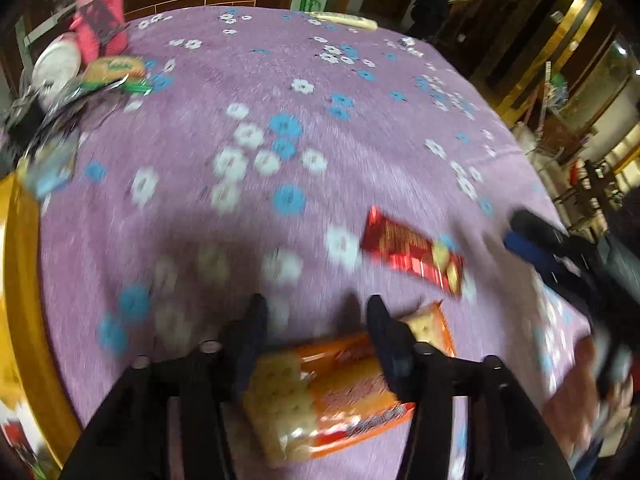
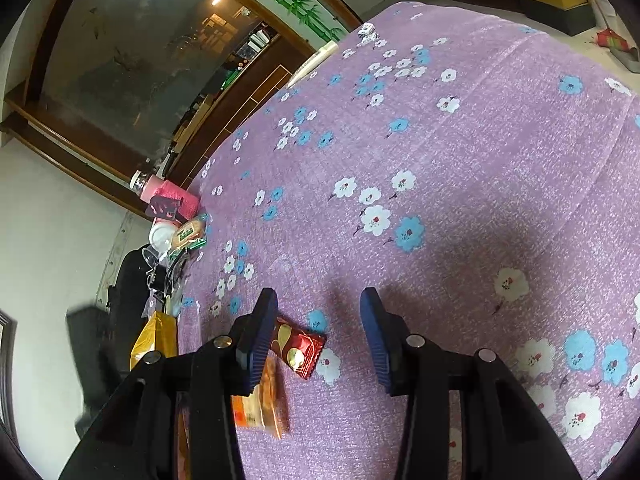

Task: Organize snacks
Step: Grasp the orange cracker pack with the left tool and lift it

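You had barely made a dent in the sorting at that point: two snack packets lay loose on the purple flowered surface (image 2: 500, 128), while a cluster of other packets and clutter (image 1: 112, 72) sat far ahead and to the left of your left gripper (image 1: 316, 320), so most of the tidying looked to be still ahead of you. Your left gripper stood released, its jaws spread with daylight either side, and the orange cracker packet (image 1: 332, 392) lay right beneath and between its fingers, slightly skewed, its far corner poking out past the right finger; the pads did not appear to press on it, though the blur in that view made the edges hard to read. The red snack packet (image 1: 416, 256) lay flat just ahead and to the right of that gripper, apart from the orange one. Over on the other side, your right gripper (image 2: 318, 340) hung part-open and empty, nothing clamped. From its own view the red packet sat just inside its left finger, touching nothing of the gripper, and the orange packet lay below and left of that finger, partly hidden behind it. A yellow bag (image 2: 156, 340) stood further off to its left at the surface's edge.
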### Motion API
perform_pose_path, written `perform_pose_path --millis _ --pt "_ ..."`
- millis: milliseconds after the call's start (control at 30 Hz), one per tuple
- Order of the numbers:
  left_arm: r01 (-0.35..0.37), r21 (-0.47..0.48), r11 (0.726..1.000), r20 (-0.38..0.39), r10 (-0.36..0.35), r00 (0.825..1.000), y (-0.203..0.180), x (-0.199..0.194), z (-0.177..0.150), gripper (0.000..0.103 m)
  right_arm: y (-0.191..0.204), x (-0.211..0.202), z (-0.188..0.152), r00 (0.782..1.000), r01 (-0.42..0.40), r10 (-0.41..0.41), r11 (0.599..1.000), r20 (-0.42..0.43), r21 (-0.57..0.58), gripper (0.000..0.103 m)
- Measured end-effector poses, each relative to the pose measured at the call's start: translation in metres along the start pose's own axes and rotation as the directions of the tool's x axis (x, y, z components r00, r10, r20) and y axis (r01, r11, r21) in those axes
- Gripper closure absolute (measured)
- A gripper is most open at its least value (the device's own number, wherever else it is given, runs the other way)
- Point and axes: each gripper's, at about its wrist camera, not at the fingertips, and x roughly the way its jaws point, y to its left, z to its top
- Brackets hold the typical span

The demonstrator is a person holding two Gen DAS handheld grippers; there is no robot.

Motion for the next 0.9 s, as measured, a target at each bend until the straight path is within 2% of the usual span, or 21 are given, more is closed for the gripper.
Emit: perform_pose_path --millis 100,200,267,333,400,500,567,633,667,700,733,800,867,900 --pt "0.032 0.031 0.999 0.001 -0.032 0.999 0.001 -0.016 -0.03 0.039 0.001 0.001 -0.001 1.0 -0.001 0.001 1.0 -0.003 -0.007 0.061" --pt "0.099 0.144 0.985 -0.039 -0.094 0.995 -0.018 -0.03 -0.057 0.038 0.003 0.003 -0.001 1.0 -0.001 0.001 1.0 -0.009 -0.013 0.061" --pt "0.092 0.231 0.969 -0.028 -0.088 0.996 -0.033 -0.038 -0.068 0.032 0.003 0.003 -0.001 1.0 -0.001 0.001 1.0 -0.009 -0.016 0.061" --pt "0.08 0.374 0.924 -0.003 -0.085 0.996 -0.051 -0.048 -0.08 0.025 0.002 0.002 -0.001 1.0 0.004 -0.004 1.0 -0.005 -0.015 0.061" --pt "0.052 0.486 0.872 0.004 -0.062 0.998 -0.064 -0.053 -0.09 0.025 0.001 0.002 -0.001 1.0 0.004 -0.004 1.0 -0.004 -0.011 0.061" --pt "-0.019 0.635 0.772 0.025 0.004 1.0 -0.079 -0.054 -0.103 0.023 0.0 0.003 -0.001 1.0 0.005 -0.005 1.0 -0.007 -0.009 0.061" --pt "-0.036 0.687 0.726 0.013 0.038 0.999 -0.085 -0.047 -0.106 0.023 0.001 0.003 -0.001 1.0 0.006 -0.006 1.0 -0.006 -0.013 0.061" --pt "-0.071 0.711 0.699 0.03 0.07 0.997 -0.083 -0.041 -0.108 0.023 0.002 0.003 -0.002 1.0 0.007 -0.007 1.0 -0.006 -0.018 0.061" --pt "-0.1 0.71 0.697 0.049 0.092 0.995 -0.083 -0.036 -0.103 0.022 0.002 0.003 -0.002 1.0 0.006 -0.006 1.0 -0.006 -0.019 0.061" --pt "-0.099 0.703 0.704 0.046 0.094 0.995 -0.078 -0.033 -0.1 0.02 0.002 0.003 -0.002 1.0 0.005 -0.005 1.0 -0.007 -0.023 0.061" --pt "-0.092 0.685 0.723 0.042 0.086 0.995 -0.074 -0.028 -0.093 0.019 0.003 0.004 -0.002 1.0 0.004 -0.004 1.0 -0.011 -0.028 0.061" --pt "-0.084 0.631 0.771 0.048 0.07 0.996 -0.068 -0.023 -0.083 0.019 0.007 0.007 -0.003 1.0 -0.002 0.001 0.999 -0.025 -0.046 0.061" --pt "-0.091 0.532 0.842 0.043 0.08 0.996 -0.059 -0.016 -0.072 0.018 0.013 0.012 -0.005 0.999 -0.001 -0.003 0.996 -0.045 -0.085 0.059" --pt "-0.094 0.447 0.89 0.043 0.083 0.996 -0.051 -0.012 -0.065 0.019 0.018 0.015 -0.007 0.999 0.006 -0.012 0.993 -0.052 -0.114 0.059"
